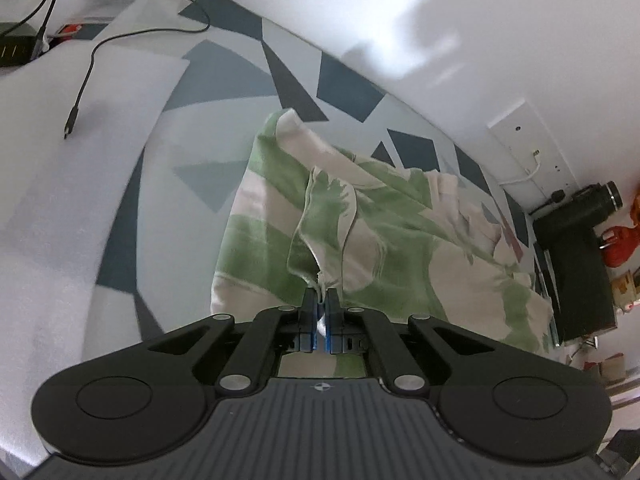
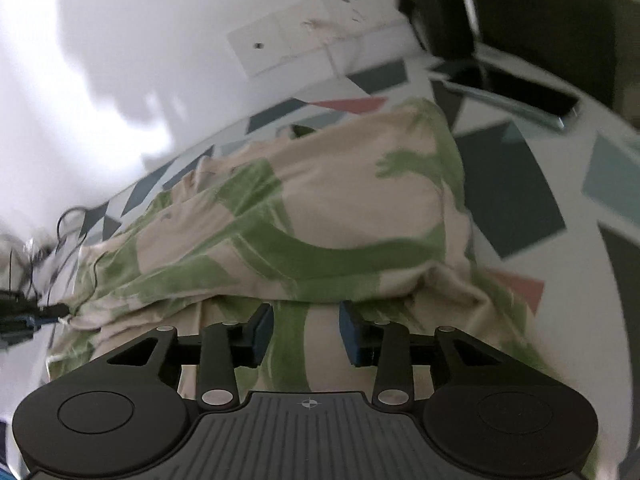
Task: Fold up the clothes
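Observation:
A cream garment with green print (image 1: 372,240) lies rumpled on a bed sheet patterned with grey and blue shapes (image 1: 224,76). My left gripper (image 1: 320,300) is shut on a raised edge of this cloth, which stands up in a fold just past the blue pads. In the right wrist view the same garment (image 2: 320,208) fills the middle, with one layer folded over another. My right gripper (image 2: 306,316) is open, its blue pads (image 2: 350,328) spread apart low over the cloth, with nothing pinched between them.
A loose black cable (image 1: 80,96) trails across the sheet at the left. A white wall with a socket plate (image 2: 296,44) runs behind the bed. A dark stand (image 1: 572,264) with a black bottle (image 1: 600,196) sits at the bed's right side.

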Tool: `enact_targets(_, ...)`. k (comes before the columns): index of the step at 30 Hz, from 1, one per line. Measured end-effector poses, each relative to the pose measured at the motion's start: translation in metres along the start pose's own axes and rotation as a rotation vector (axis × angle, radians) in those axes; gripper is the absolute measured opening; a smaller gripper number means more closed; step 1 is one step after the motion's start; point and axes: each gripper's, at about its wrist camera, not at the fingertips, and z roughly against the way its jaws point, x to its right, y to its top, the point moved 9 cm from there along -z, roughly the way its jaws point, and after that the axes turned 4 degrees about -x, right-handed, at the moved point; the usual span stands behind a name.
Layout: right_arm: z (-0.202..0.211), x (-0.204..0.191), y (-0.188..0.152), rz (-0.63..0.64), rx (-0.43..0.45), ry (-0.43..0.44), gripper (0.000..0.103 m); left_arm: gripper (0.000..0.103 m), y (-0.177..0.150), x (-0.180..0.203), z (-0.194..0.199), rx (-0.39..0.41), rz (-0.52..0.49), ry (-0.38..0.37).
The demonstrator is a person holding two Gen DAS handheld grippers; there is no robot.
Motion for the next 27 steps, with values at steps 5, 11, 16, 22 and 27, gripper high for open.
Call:
enact_targets(5,-0.002,0.015,0.006,-0.209,0.025,0.041,0.034,0.003,0.008,0.005,0.007,0.029,-0.031,0.007)
enact_targets(11,0.006,0.048,0.011,-0.507,0.080,0.031,0.041,0.003,0.018,0.013,0.018,0.070,-0.048,0.007)
enact_targets(16,0.012,0.068,0.020,-0.641,0.121,0.051,0.005,0.003,0.027,0.019,0.027,0.096,-0.048,-0.008)
enact_targets(22,0.039,0.070,0.041,-0.542,0.198,0.022,0.004,0.003,0.013,0.029,0.034,0.072,-0.094,-0.025)
enact_targets(27,0.028,0.082,0.015,-0.479,0.059,-0.116,0.009,0.003,-0.024,0.017,0.022,-0.031,-0.123,0.011)
